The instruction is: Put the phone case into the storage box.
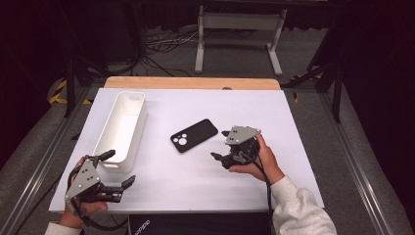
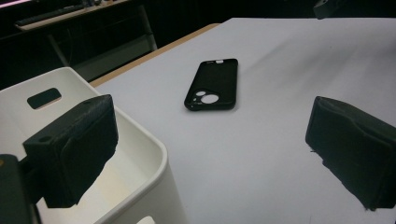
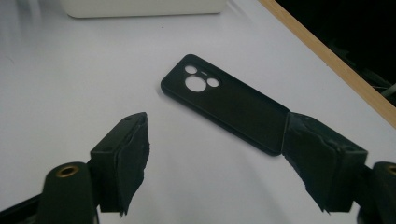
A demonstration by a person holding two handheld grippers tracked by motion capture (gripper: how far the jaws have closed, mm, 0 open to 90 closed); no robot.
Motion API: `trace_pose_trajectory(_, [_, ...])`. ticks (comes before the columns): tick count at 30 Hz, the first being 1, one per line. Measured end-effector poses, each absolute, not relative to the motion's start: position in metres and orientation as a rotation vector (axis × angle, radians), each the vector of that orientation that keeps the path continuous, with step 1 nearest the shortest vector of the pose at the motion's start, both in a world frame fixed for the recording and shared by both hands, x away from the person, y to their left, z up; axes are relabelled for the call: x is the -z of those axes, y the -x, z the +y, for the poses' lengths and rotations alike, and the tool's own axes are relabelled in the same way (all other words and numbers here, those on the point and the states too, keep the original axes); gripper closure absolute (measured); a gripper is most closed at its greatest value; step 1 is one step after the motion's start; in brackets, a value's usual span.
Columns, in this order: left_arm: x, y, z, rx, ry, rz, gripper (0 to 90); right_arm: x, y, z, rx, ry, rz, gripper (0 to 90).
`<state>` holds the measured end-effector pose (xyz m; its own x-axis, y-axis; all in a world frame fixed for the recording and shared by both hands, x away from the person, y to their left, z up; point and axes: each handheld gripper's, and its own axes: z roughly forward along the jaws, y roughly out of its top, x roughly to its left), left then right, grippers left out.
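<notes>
Black phone case, camera holes clearest between right tool's jaws.

The bin — its top — is cut by the frame's edge.

Laboratory recording bay: a white-topped bench with a wooden edge stands inside black curtains, with aluminium frame rails, loose floor cables, hazard tape and a white stand behind.

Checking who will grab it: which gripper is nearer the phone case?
Right. The right gripper sits just beside the phone case; the left gripper waits by the table's near corner.
</notes>
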<state>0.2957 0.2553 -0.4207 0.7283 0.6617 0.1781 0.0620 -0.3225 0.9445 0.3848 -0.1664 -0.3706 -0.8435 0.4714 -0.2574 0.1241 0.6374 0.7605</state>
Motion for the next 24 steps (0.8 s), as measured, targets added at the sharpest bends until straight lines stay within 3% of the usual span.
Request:
trace_pose_trajectory(5, [0.421,-0.296,0.255,-0.669,-1.823,0.567,3.5,0.37,-0.393,-0.163,-1.081,-0.474,2.416,36.6])
trace_pose_trajectory(9, [0.421,-0.296,0.255,-0.668,-1.819,0.566,3.6,0.371,-0.404,-0.159,-1.086,-0.494,2.404,52.3])
trace_pose_trajectory(10, [0.421,-0.296,0.255,-0.668,-1.819,0.566,3.7,0.371,-0.404,-0.159,-1.086,-0.494,2.404,52.3])
trace_pose_trajectory(18, [0.421,-0.296,0.255,-0.666,-1.83,0.563,3.9,0.382,-0.436,-0.155,-1.096,-0.68,2.395,88.3])
trace_pose_trajectory(24, [0.422,-0.297,0.253,-0.658,-1.828,0.569,4.2,0.392,-0.456,-0.149,-1.095,-0.709,2.394,90.0])
